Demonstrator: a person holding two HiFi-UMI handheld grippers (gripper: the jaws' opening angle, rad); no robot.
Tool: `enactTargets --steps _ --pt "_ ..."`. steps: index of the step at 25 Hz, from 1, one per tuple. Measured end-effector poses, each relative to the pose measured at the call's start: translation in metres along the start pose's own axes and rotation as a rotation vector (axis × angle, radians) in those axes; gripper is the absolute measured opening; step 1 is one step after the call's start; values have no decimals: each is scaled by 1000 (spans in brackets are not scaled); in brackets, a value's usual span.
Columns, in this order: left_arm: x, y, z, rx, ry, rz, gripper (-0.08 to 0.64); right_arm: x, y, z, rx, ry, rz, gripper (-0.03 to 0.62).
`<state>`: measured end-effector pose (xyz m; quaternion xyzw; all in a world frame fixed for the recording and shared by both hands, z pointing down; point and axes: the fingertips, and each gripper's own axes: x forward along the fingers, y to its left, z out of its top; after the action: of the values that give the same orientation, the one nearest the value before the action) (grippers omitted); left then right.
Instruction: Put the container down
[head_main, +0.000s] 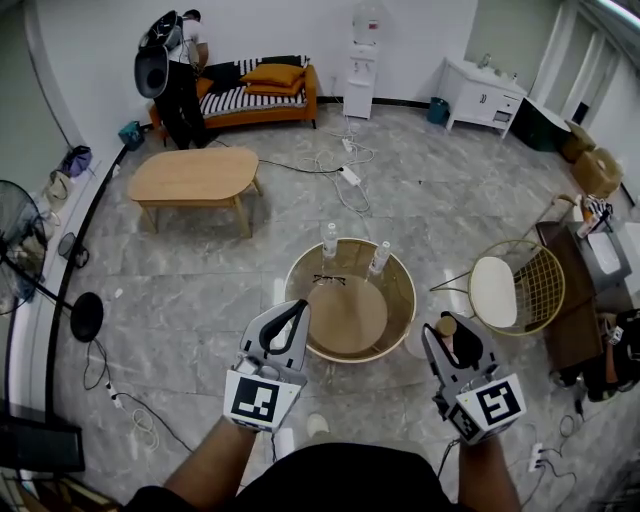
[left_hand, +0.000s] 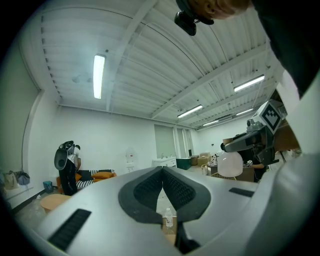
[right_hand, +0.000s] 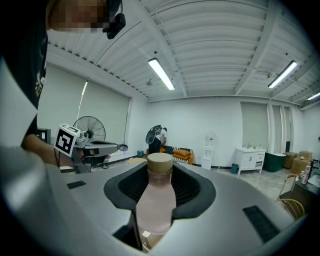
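As the person stands with both bare forearms (head_main: 215, 462) stretched forward, the head view shows the only markings about: black-and-white square patterns on the cube (head_main: 258, 398) of each tool. The left gripper (head_main: 299, 310) has its jaws pressed together on nothing, its tips at the left rim of the round table (head_main: 402, 322). The right gripper (head_main: 448, 345), just right of that table, clamps the container (head_main: 446, 326), whose tan cap points ahead, away from the person. Two clear bottles (head_main: 329, 240) stand beyond the left gripper's tips, on the table's far side.

In the left gripper view the pads (left_hand: 145, 190) meet at their tips with nothing caught between them. The right gripper shows off to the right, jaws pointing the same way.

In the right gripper view the pinkish container lies lengthwise between the jaws, squeezed from both sides, with its cap out at the tips. The left gripper sits off to the left, level with it.
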<state>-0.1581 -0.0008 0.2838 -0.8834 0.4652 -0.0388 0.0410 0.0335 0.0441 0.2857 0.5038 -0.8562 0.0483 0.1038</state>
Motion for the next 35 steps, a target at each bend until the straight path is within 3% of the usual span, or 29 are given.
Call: enactTargets --steps 4,14,35 --pt "-5 12 1 -26 -12 17 15 1 4 1 5 0 -21 153" --pt "8 16 -2 1 1 39 15 9 -13 0 24 -10 -27 153" --pt "73 29 -18 23 59 93 15 68 -69 -8 40 -6 61 153"
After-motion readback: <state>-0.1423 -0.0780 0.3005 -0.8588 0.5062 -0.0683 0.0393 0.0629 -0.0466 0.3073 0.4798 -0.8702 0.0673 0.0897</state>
